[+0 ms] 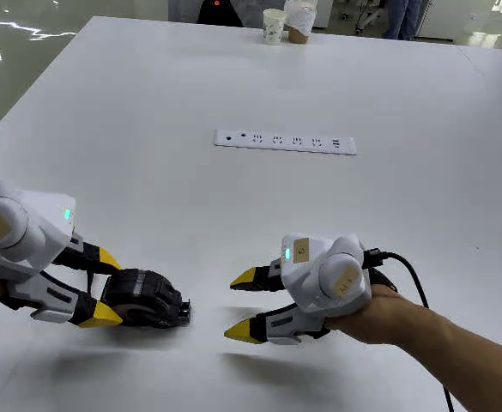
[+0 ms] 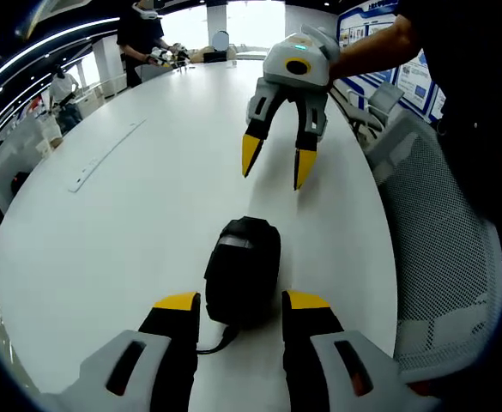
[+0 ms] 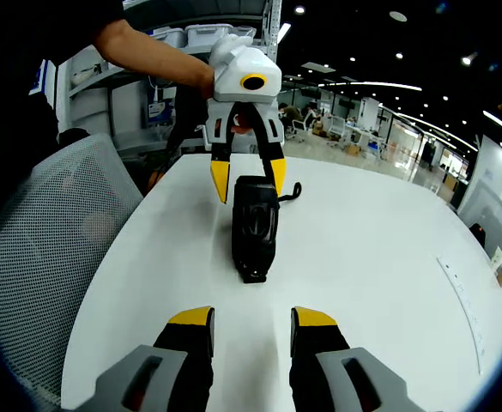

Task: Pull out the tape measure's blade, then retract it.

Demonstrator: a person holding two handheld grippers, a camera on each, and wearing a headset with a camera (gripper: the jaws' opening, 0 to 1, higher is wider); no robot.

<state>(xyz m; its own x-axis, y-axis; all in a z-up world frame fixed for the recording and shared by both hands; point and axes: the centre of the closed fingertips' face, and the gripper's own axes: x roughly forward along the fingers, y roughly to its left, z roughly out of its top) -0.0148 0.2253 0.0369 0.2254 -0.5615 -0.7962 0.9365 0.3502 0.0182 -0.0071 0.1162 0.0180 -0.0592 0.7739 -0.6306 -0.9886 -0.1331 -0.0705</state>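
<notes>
A black tape measure (image 1: 148, 296) lies on the white table (image 1: 233, 197) near its front edge, with no blade drawn out. My left gripper (image 1: 111, 287) is shut on its rear end, one yellow-tipped finger on each side. In the left gripper view the case (image 2: 244, 257) sits between the fingertips (image 2: 178, 302), pointing away. My right gripper (image 1: 236, 306) stands open a short way to the right, tips aimed at the case's front, holding nothing. In the right gripper view the tape measure (image 3: 255, 232) lies ahead of that gripper (image 3: 252, 322), with the left gripper (image 3: 248, 184) behind it.
A white power strip (image 1: 285, 142) lies flat at mid-table. Two paper cups (image 1: 275, 26) stand at the far edge. A grey mesh chair (image 2: 439, 240) is beside the table. The right gripper's black cable (image 1: 418, 283) trails toward the front right.
</notes>
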